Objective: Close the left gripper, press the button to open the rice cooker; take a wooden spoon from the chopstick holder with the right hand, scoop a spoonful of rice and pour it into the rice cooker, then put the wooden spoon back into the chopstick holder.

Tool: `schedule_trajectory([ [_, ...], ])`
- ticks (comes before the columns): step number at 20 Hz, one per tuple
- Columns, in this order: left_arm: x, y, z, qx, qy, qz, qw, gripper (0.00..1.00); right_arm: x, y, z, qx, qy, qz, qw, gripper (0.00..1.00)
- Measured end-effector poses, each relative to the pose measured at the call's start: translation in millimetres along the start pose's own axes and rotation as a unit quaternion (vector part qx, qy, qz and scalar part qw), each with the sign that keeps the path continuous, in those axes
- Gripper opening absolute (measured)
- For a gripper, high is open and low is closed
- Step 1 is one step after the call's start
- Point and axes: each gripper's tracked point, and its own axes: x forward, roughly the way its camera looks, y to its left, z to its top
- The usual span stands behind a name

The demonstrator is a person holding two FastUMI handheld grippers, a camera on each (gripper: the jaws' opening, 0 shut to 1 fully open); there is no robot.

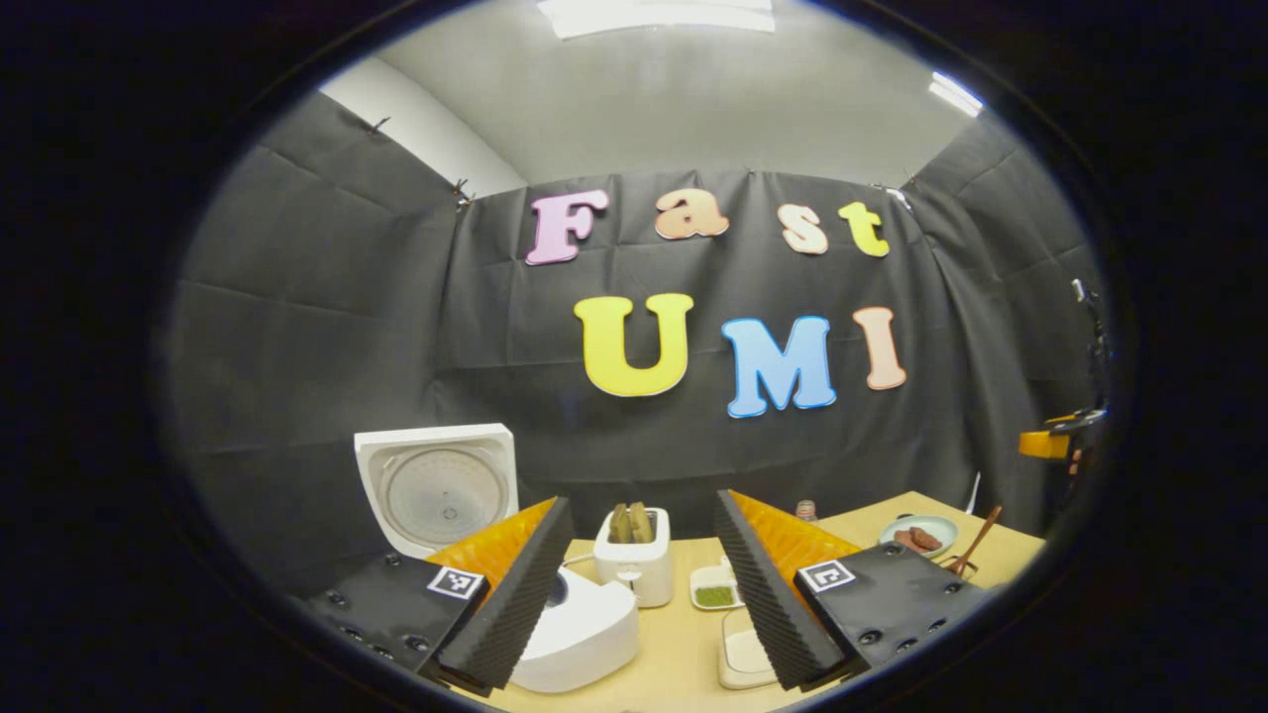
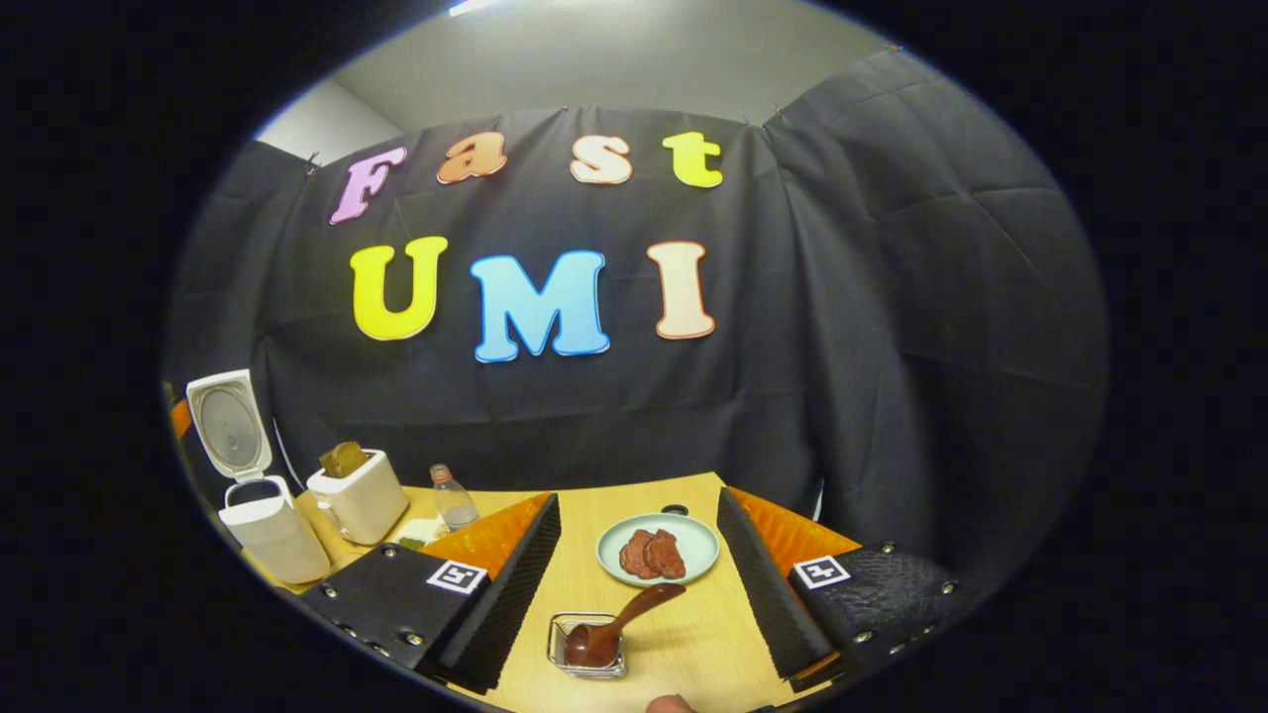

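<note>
From the left gripper view I see the left tool (image 1: 639, 584) spread wide and empty above the white rice cooker (image 1: 580, 634), whose lid (image 1: 438, 487) stands open, ribbed inside. A toaster (image 1: 634, 564) holding bread sits behind it on the pale wooden surface (image 1: 684, 644). The right gripper view has the right tool (image 2: 639, 589) also wide, holding nothing, above the dark wooden spoon (image 2: 619, 619) resting in a wire holder (image 2: 586, 649), near a plate (image 2: 659, 545) of meat. I read no labels.

I see the white rice cooker (image 1: 580, 624) with its lid upright, open; the wooden spoon (image 2: 619, 619) leans in the wire chopstick holder (image 2: 586, 649).
</note>
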Motion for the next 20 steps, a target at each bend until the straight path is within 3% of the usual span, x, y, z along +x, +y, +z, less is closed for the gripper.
schedule_trajectory([
  [3, 13.8, 35.8, 0.8, 0.007, 0.003, 0.031, 0.999, 0.95, -13.9, 14.5, 13.7, -0.003, -0.019, 0.007, 1.000, 0.96],
  [4, 19.0, 46.2, 2.5, 0.010, 0.002, 0.040, 0.999, 1.00, -16.6, 16.3, 16.5, -0.005, -0.025, 0.006, 1.000, 0.96],
  [6, 32.5, 71.6, 8.6, 0.017, -0.002, 0.060, 0.998, 0.95, -24.8, 23.0, 14.6, -0.007, -0.031, 0.006, 0.999, 0.96],
  [10, 57.8, 124.5, 23.5, 0.029, -0.012, 0.104, 0.994, 0.95, -37.0, 28.6, -1.1, -0.004, -0.019, -0.004, 1.000, 0.97],
  [15, 96.6, 173.0, 36.8, 0.025, -0.030, 0.124, 0.992, 0.94, -55.2, 34.4, -4.2, -0.008, -0.024, -0.028, 0.999, 0.97],
  [16, 105.3, 182.6, 40.8, 0.026, -0.034, 0.128, 0.991, 0.99, -57.7, 36.3, -3.8, -0.007, -0.026, -0.032, 0.999, 0.96],
  [17, 114.4, 192.6, 44.1, 0.027, -0.038, 0.134, 0.990, 0.94, -60.5, 37.4, -3.6, -0.005, -0.027, -0.037, 0.999, 0.96],
  [20, 141.7, 219.7, 45.2, 0.030, -0.037, 0.154, 0.987, 0.94, -68.0, 37.2, -6.8, -0.002, -0.028, -0.052, 0.998, 0.96],
])
